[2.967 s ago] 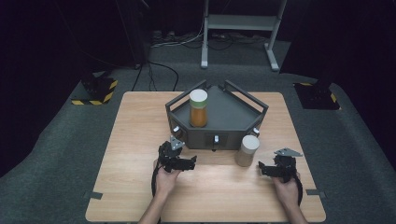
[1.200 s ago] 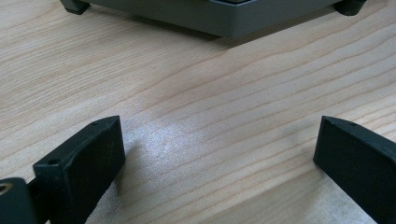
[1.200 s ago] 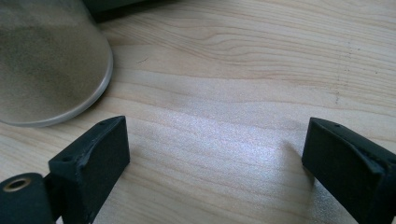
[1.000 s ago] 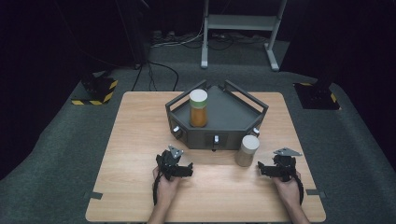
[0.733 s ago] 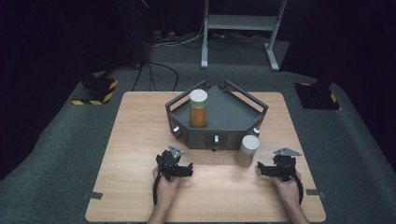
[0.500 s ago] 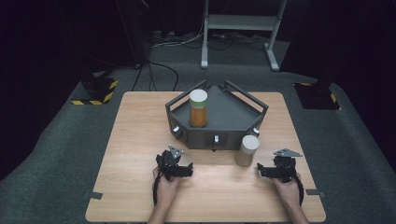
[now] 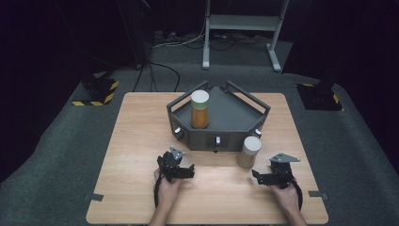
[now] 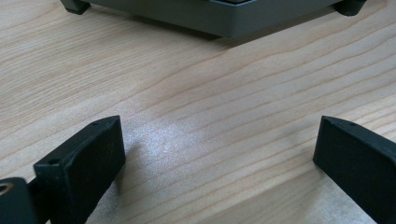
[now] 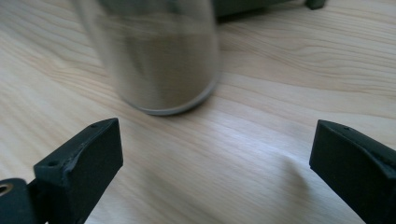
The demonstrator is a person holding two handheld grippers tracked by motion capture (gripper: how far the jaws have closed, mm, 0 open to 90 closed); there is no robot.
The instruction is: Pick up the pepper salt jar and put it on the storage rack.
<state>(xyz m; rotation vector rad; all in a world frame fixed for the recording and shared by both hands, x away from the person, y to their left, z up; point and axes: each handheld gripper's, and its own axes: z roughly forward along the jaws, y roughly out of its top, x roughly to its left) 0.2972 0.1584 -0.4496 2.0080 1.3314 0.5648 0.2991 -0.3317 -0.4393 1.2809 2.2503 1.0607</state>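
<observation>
My right tongs (image 7: pixel 258 174) sat on the wooden surface (image 7: pixel 131 141), jaws wide apart w/ nothing between them, having just finished opening. The grey jar (image 7: pixel 248 151) stood upright just ahead of them, apart from both jaws, right beside the front of the grey tray (image 7: pixel 235 123). My left tongs (image 7: pixel 188 170) also gaped, empty, well apart from that jar. In the right gripper view the jar (image 9: pixel 154 56) was blurred, its top cut off.
</observation>
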